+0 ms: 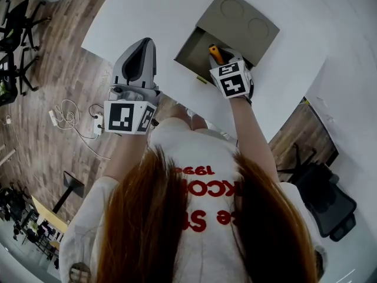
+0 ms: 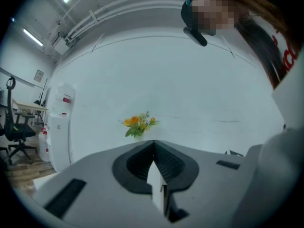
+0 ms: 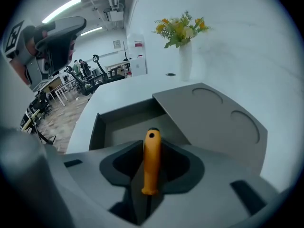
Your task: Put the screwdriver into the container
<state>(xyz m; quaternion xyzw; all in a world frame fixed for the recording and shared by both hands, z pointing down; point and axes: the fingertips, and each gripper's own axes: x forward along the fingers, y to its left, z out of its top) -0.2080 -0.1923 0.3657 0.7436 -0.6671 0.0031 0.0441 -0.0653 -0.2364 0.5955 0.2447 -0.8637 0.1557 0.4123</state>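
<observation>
The screwdriver has an orange handle that sticks out forward from between the jaws of my right gripper, which is shut on it. It hangs just above the open compartment of the grey container, whose lid with two round recesses is slid back. The screwdriver's shaft is hidden down in the slit between the jaws. My left gripper is raised off the table's near edge, to the left of the container, jaws together and holding nothing.
The container rests on a white table. A white vase of orange and yellow flowers stands behind it by the wall. Office chairs and floor cables lie to the left, and another chair to the right.
</observation>
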